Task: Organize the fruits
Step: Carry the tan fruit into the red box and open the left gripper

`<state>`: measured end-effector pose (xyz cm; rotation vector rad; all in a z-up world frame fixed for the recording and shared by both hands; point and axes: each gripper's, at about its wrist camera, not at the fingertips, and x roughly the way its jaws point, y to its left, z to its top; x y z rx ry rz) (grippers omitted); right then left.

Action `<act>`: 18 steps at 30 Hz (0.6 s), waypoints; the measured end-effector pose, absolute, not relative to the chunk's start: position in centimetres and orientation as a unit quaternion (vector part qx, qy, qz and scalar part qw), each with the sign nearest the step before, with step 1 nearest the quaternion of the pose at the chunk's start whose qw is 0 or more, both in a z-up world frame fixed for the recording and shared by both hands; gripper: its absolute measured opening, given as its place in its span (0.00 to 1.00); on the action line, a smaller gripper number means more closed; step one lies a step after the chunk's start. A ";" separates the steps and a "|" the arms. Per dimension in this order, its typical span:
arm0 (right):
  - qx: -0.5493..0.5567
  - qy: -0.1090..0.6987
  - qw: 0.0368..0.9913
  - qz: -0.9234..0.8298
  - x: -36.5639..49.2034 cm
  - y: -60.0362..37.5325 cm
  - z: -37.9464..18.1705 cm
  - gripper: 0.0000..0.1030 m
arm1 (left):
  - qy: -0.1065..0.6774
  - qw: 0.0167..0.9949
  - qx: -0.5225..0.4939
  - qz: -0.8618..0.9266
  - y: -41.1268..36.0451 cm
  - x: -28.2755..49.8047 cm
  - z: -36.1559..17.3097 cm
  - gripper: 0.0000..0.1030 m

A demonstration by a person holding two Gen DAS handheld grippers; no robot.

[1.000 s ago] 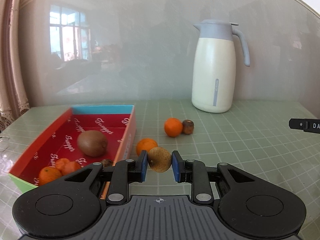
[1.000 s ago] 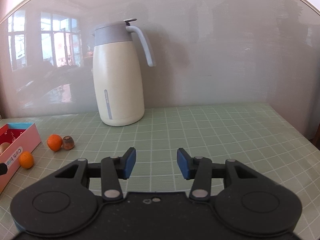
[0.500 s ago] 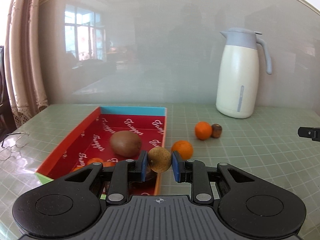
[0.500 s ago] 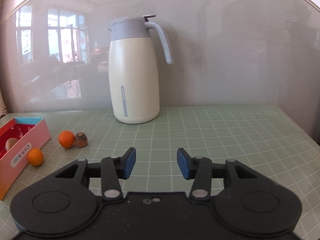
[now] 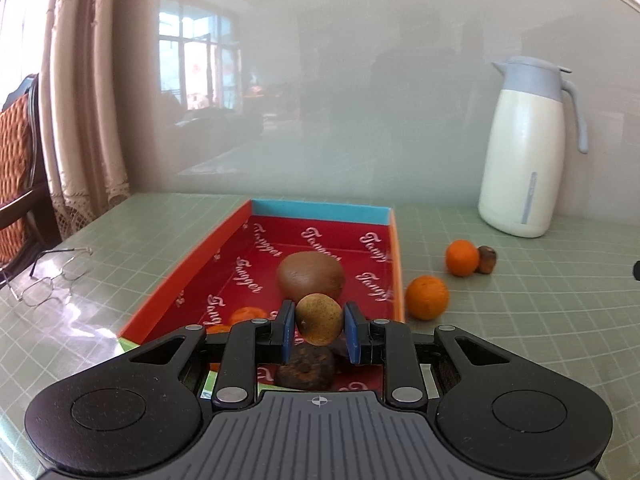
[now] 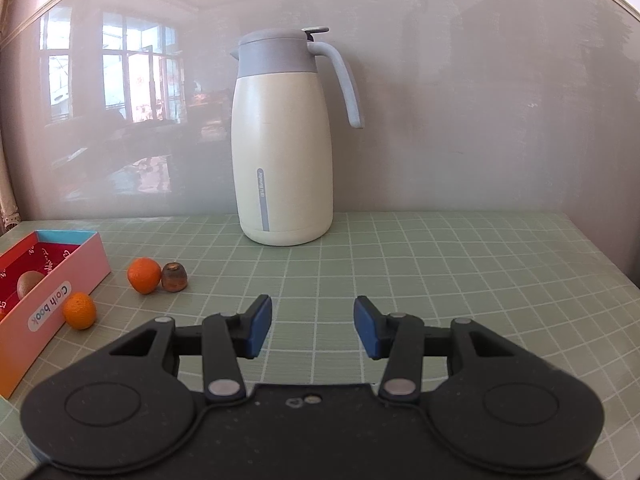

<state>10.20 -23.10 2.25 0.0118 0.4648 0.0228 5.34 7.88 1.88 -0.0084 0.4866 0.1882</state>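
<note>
A small brown fruit [image 5: 319,319] is gripped by the left claw [image 5: 318,334].
It is held above the red box [image 5: 192,264]; the right claw [image 6: 313,327] is spread wide, nothing between its pads.

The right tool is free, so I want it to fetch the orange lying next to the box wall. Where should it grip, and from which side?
Grip the orange across its round middle, coming down from above with the right tool turned so its fingers close along the wall of the box. The orange sits tight against that wall, which probably leaves no room for a finger on that side.
</note>
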 end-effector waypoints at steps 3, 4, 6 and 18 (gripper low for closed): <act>0.007 0.230 0.973 0.012 10.1 -23.1 2.3 0.44 | 0.243 0.965 -0.006 0.097 8.0 5.5 1.7 0.25; 0.007 0.229 0.973 0.012 10.0 -23.2 2.3 0.44 | 0.244 0.965 -0.005 0.098 8.0 5.5 1.6 0.25; 0.008 0.229 0.973 0.012 9.9 -23.2 2.3 0.44 | 0.247 0.964 -0.005 0.100 8.1 5.6 1.5 0.25; 0.010 0.228 0.973 0.012 9.9 -23.4 2.4 0.44 | 0.257 0.961 -0.005 0.107 8.2 5.9 1.0 0.25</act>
